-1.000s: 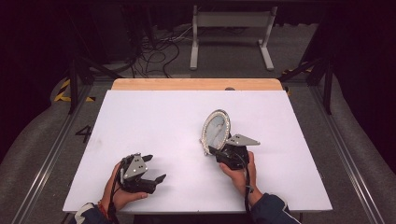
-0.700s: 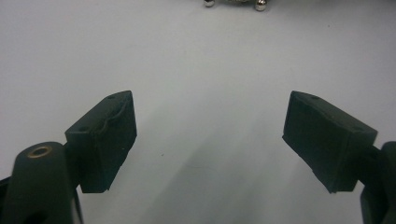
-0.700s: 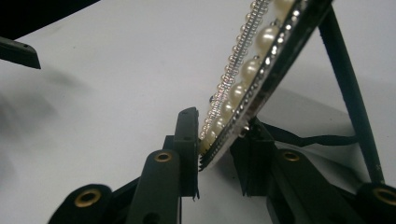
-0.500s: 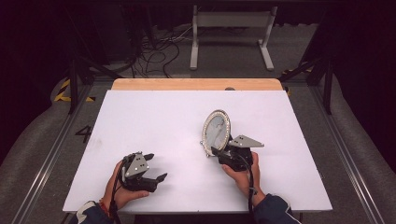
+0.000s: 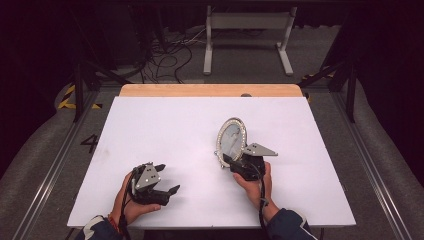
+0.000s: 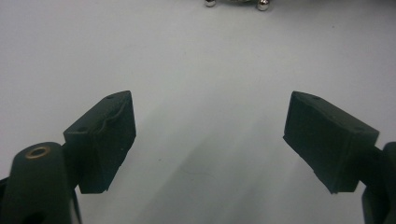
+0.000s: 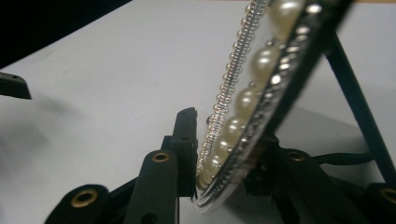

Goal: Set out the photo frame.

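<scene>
Between right hand-held gripper [image 5: 229, 161] jaws, pearl-rimmed mirror [image 5: 231, 138], seemingly clamped

Two hand-held black grippers, dark sleeves at the cuffs

The left gripper [image 5: 167, 178] and right gripper [image 5: 227, 161] are matt black, each topped by a grey three-cornered plate and trailing a black cable down the wrist. Up close, the left one's pads [image 6: 105, 140] are blocky dark rubber wedges — small dimples on their upper faces — on rounded black arms with brass-coloured eyelets; the same brass rings mark the right one's linkage. The person wears dark blue sleeves, one cuff edged in white and red.
</scene>
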A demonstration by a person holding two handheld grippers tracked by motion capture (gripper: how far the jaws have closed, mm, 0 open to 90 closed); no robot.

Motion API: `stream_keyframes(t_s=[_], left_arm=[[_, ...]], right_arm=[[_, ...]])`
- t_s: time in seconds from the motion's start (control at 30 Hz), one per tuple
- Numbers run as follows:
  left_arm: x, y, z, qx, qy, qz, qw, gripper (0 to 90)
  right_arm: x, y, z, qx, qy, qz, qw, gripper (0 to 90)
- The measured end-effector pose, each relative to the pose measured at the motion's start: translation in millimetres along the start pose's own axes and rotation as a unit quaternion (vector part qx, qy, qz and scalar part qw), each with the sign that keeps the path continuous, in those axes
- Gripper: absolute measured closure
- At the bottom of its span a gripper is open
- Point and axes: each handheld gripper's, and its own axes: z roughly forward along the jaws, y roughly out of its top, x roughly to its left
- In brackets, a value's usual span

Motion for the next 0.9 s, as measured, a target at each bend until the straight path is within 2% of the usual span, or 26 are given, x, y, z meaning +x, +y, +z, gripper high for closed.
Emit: stream_keyframes(t_s=[0.1,0.13,0.2,0.23,0.7,0.9], left_arm=[[0.3,0.1,-0.4,-0.001,0.001,-0.001,1.0,17.2],[-0.4,-0.1,-1.2,-0.004,0.012,-0.004,0.9999,17.4],[-0.7,0.0,-2.4,-0.007,0.017,-0.007,0.9998,18.0],[-1.1,0.0,-3.2,-0.01,0.018,-0.01,0.9997,18.1],[-1.6,-0.4,-0.6,-0.003,0.013,-0.011,0.9999,17.7],[-0.5,2.5,3.8,-0.004,0.006,-0.012,0.9999,17.7]], right_arm=[[-2.4,0.1,-0.7,0.002,0.008,0.002,1.0,71.1],[-2.9,0.7,-1.2,0.008,0.011,0.0,0.9999,71.6],[-3.8,0.8,-1.4,0.01,0.014,0.001,0.9998,72.9],[-7.9,1.3,-1.8,0.019,0.028,0.008,0.9994,75.6],[-15.2,3.3,-9.7,0.048,0.079,-0.01,0.9956,80.7],[-16.0,3.1,-11.5,0.052,0.087,-0.007,0.9948,80.9]])
